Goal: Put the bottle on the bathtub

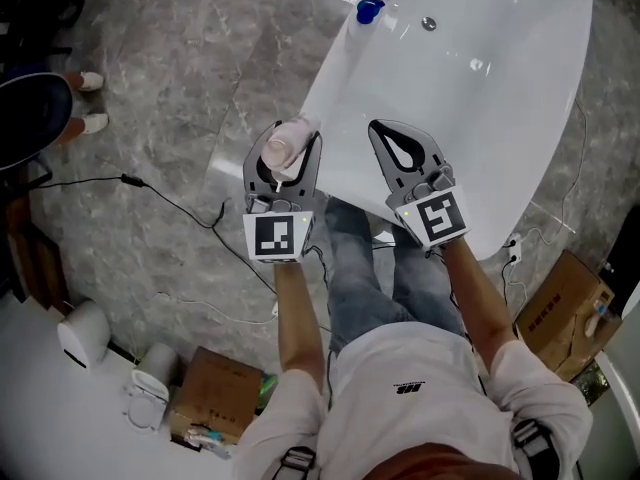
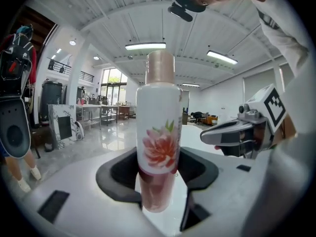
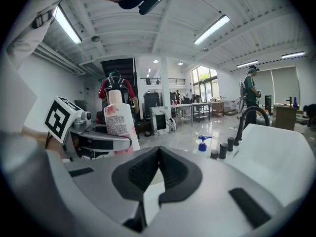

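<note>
White plastic bottle (image 1: 285, 148), pink flower printed on it and a pale pink cap on top, stands upright between the jaws of my left gripper (image 1: 290, 143), which pinch it low on its body. In the left gripper view the bottle (image 2: 159, 147) fills the middle, with the dark pads of the left gripper (image 2: 159, 158) pressed against both of its sides. From the head view it shows held just beside the left edge of the white bathtub (image 1: 480, 108), at the near end, above the grey marble floor (image 1: 180, 98); it does not rest on the tub. My right gripper (image 1: 392, 133) is level with the left one, over the tub's near edge, jaws pressed together on nothing. A blue pump bottle (image 1: 370, 10) stands at the tub's far left corner, beside black tap fittings (image 3: 247, 120)
</note>
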Available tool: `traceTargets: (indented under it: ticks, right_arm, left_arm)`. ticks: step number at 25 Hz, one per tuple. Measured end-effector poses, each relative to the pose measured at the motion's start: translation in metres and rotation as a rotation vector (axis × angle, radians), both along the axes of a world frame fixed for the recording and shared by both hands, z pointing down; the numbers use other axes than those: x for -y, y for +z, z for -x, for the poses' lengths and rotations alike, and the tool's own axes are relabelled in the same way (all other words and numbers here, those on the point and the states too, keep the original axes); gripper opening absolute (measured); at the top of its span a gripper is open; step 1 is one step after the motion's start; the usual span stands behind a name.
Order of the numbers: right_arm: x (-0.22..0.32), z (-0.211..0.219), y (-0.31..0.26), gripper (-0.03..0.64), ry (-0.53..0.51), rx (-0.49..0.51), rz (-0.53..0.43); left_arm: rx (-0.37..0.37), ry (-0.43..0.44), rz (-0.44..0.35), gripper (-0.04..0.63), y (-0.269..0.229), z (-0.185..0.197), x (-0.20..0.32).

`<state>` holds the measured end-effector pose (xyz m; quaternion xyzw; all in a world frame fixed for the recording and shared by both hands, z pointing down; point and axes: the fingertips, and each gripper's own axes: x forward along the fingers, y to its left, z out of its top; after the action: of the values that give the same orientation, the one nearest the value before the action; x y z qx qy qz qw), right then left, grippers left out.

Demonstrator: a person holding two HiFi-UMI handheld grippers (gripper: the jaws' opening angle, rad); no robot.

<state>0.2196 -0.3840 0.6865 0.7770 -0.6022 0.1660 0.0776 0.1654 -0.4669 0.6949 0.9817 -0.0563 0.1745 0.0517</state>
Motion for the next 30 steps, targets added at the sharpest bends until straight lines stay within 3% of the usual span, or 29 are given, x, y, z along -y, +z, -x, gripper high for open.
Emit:
traceTargets:
  ticks: [19,30]
  right_arm:
    - [-0.001,-0.057,0.126,-0.006,0.13,0.062,0.053]
    - [0.008,-0.075,0.146,-0.006,0.166,0.078,0.051]
  left_arm:
    - [0.035,0.12,-0.013,0.227,0.126,-0.085,0.009]
    - [0.051,0.154,-0.02,0.229,0.159,-0.113,0.01]
